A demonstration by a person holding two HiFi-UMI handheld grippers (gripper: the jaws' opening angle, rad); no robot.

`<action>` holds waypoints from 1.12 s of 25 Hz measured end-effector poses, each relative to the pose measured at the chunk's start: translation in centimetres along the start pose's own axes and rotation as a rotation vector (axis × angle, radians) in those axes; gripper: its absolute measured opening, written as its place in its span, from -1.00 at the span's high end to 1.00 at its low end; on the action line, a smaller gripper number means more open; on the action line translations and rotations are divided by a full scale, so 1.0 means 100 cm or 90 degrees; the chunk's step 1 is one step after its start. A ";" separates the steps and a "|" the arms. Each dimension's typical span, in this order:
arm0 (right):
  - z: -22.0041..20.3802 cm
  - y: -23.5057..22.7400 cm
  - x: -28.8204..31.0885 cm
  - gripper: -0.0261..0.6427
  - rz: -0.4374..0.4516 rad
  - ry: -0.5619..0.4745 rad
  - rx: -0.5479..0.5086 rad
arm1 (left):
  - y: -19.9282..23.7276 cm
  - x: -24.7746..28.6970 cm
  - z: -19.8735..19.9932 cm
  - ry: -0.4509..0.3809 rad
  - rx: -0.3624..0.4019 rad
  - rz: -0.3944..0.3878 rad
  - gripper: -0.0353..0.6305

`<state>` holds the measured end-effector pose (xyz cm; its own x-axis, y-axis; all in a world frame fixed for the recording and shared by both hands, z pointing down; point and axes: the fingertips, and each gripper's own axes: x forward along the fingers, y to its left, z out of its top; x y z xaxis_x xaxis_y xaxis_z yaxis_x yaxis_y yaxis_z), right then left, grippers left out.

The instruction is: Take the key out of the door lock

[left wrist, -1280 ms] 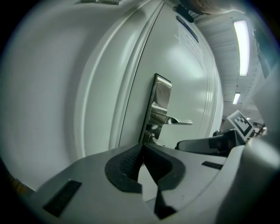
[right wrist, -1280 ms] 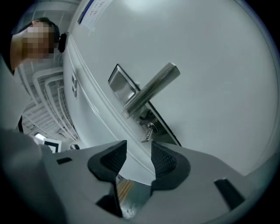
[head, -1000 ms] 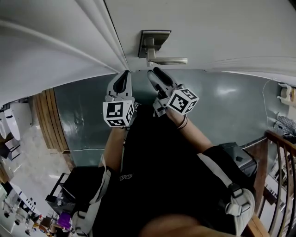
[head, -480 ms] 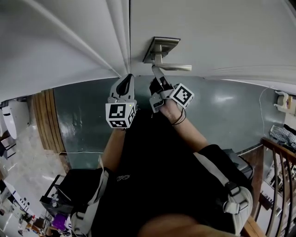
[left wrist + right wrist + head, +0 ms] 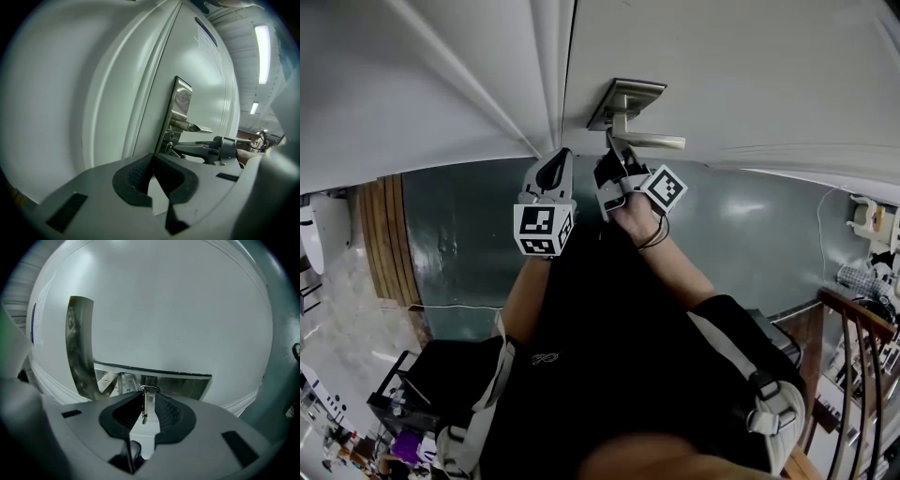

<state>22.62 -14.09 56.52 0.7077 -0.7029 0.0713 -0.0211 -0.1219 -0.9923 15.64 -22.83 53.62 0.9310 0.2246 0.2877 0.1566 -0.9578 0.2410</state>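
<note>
Steel key (image 5: 146, 406) juts from lock (image 5: 169, 146) under handle (image 5: 190, 126), long axis in line w/ right gripper (image 5: 148, 395), fingers just closed onto it; left gripper (image 5: 152, 158) clenched, empty.

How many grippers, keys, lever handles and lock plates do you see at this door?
Grippers: 2 (left gripper, right gripper)
Key: 1
Lever handle: 1
Lock plate: 1
Total: 5

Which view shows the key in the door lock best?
The right gripper view: the key stands edge-on between the right gripper's jaws, which have just been closing. The left gripper view shows only a glimpse at the lock; the head view hides it behind that gripper.
</note>
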 end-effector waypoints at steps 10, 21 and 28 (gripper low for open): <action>0.005 0.004 0.008 0.83 0.019 -0.019 0.010 | 0.000 0.001 -0.002 -0.001 -0.005 0.008 0.82; 0.005 0.003 0.006 0.83 0.018 -0.024 -0.004 | -0.003 0.001 -0.005 0.000 -0.007 0.001 0.82; 0.004 0.003 0.006 0.83 0.017 -0.027 -0.002 | -0.003 0.000 -0.009 0.005 -0.011 0.001 0.82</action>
<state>23.32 -14.28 56.18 0.7361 -0.6757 0.0401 -0.0430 -0.1058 -0.9935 15.30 -22.38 54.44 0.9285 0.2246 0.2956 0.1496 -0.9551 0.2558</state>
